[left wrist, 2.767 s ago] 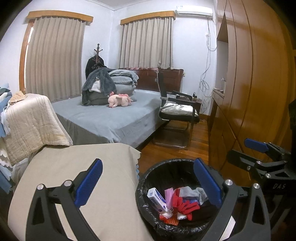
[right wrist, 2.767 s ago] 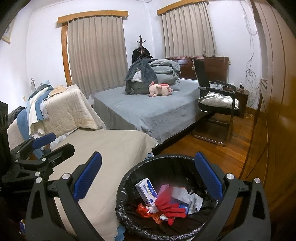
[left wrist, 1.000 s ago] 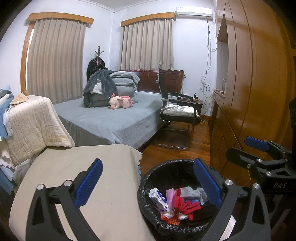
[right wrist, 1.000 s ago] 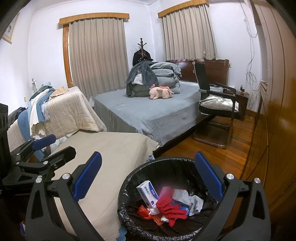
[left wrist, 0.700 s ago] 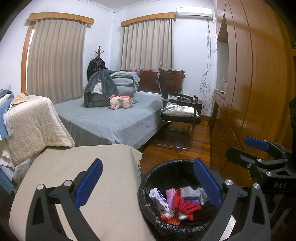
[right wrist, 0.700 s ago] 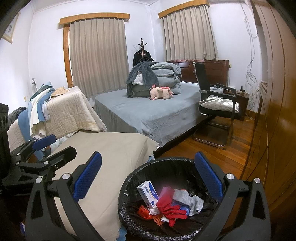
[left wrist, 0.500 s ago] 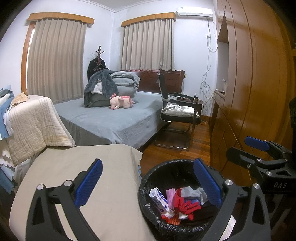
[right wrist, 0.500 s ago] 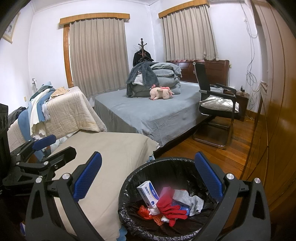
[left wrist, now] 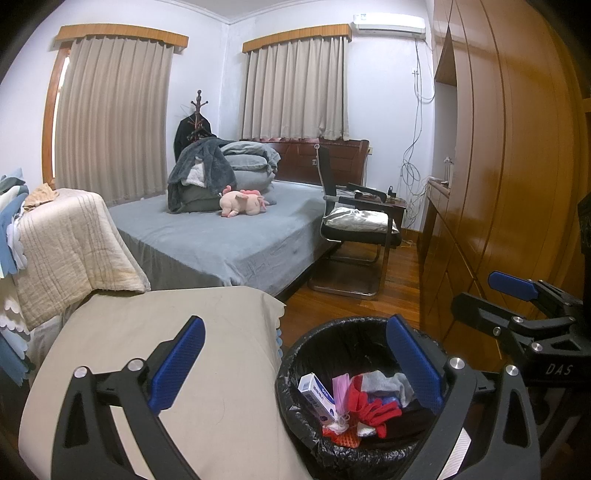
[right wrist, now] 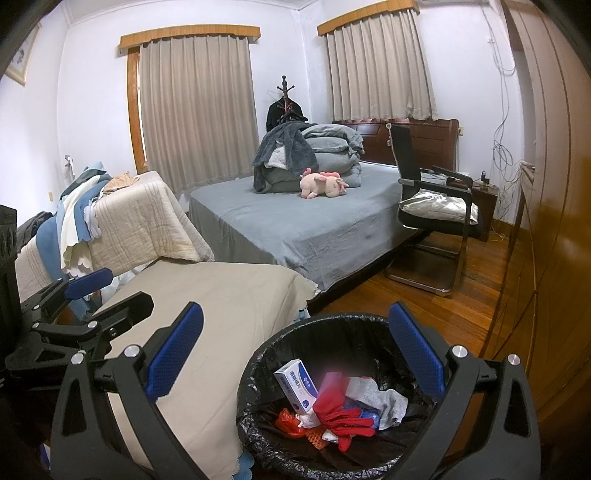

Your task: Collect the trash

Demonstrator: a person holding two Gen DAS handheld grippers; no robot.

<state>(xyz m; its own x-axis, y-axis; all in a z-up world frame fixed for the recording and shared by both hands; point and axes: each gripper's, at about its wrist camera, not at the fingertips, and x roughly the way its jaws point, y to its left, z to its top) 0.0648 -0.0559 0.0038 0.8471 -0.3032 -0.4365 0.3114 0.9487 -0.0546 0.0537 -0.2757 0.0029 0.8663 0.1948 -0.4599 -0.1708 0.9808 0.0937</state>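
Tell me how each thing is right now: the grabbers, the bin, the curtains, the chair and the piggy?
left gripper: jaws open, empty
right gripper: jaws open, empty
trash bin: upright, bag-lined, partly filled
white box: inside bin, tilted
curtains: drawn closed
chair: unoccupied, cushion on seat
pink plush pig: lying on bed

A bed (left wrist: 236, 236) with a grey-blue cover stands against the far wall under closed beige curtains (left wrist: 295, 81). Folded grey bedding (left wrist: 221, 170) is stacked at its head, and a pink plush toy (left wrist: 242, 201) lies just beside the stack. A black chair (left wrist: 354, 229) carrying a pale cushion stands beside the bed on the wooden floor (left wrist: 395, 273). A coat stand (right wrist: 284, 99) occupies the corner. A wooden wardrobe (left wrist: 509, 155) lines the right wall. An air conditioner (left wrist: 388, 23) is mounted high on the wall.
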